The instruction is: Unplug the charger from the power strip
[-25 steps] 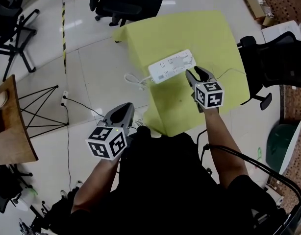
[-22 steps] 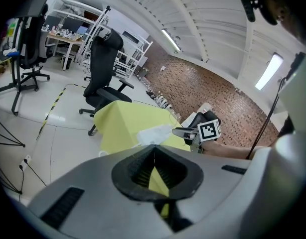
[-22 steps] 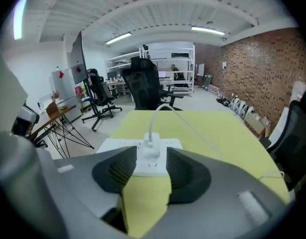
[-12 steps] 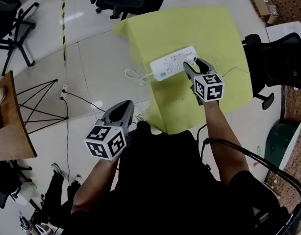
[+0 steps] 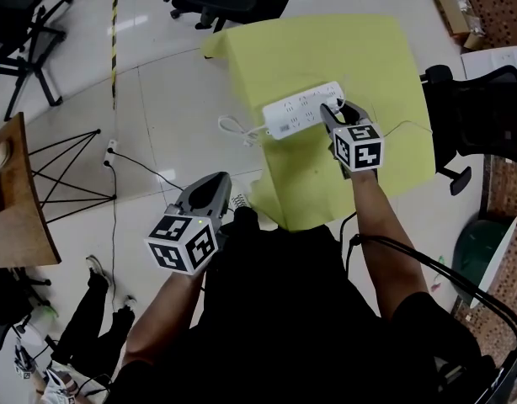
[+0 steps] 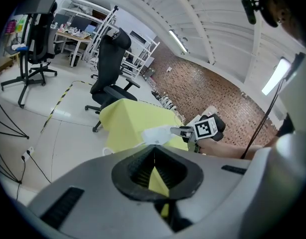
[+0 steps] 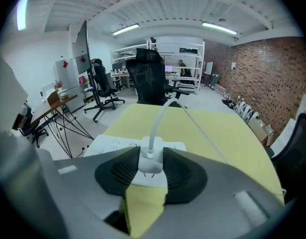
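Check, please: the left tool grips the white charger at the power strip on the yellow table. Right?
No: the right tool, its jaws having just been closing, grips the white charger at the power strip on the yellow table. The right gripper view shows it.

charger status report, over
Right tongs just closing, pads on charger. Left tongs shut, empty. Charger at power strip, not yet clear. Nothing in the way.
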Available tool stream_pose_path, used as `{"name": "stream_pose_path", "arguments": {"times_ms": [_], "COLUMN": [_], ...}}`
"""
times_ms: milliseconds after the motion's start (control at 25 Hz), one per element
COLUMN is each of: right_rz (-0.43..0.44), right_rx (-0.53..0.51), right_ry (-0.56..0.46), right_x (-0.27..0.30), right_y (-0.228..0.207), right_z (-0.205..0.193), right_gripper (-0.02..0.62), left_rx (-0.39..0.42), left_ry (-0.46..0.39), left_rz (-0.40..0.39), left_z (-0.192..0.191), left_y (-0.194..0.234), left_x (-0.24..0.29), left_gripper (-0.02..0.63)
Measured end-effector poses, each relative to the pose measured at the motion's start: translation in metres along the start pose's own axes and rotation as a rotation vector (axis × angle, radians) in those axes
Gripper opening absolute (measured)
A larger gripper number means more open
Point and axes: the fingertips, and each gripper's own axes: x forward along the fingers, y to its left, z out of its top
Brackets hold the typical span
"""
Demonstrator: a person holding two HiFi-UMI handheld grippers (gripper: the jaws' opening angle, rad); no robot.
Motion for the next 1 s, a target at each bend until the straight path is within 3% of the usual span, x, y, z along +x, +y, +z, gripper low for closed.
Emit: {"name": "stream_pose_path", "arguments": {"times_ms": [240,440,680,1000], "right_rz": [-0.025,-0.004,0.124,0.293], "right_rx": [-0.007,0.046,0.250,0.353], "right_ry": [-0.054,-0.070,-0.044,0.064], "right_x": [-0.011,-0.026,-0.048,-0.081], "right_y": [-0.002,0.000,0.025,0.084], "right_z": [0.014,0.015,-0.015,-0.085], "right_gripper": [0.138,0.137,0.138,0.137], "left_rx": [-0.001,0.000,0.014,0.050], "left_ry": [-0.010,-0.019,-0.030,-0.012], "left_rz": [-0.004,-0.013,-0.033,-0.069], "left_z": [0.002,0.003,0.003,-0.011], "left_y": [0.000,-0.004,-0.010,-0.025], "left_x": [-0.002,-0.002,-0.005,-0.008], "left_gripper": [0.008,0.008,0.008,0.008]}}
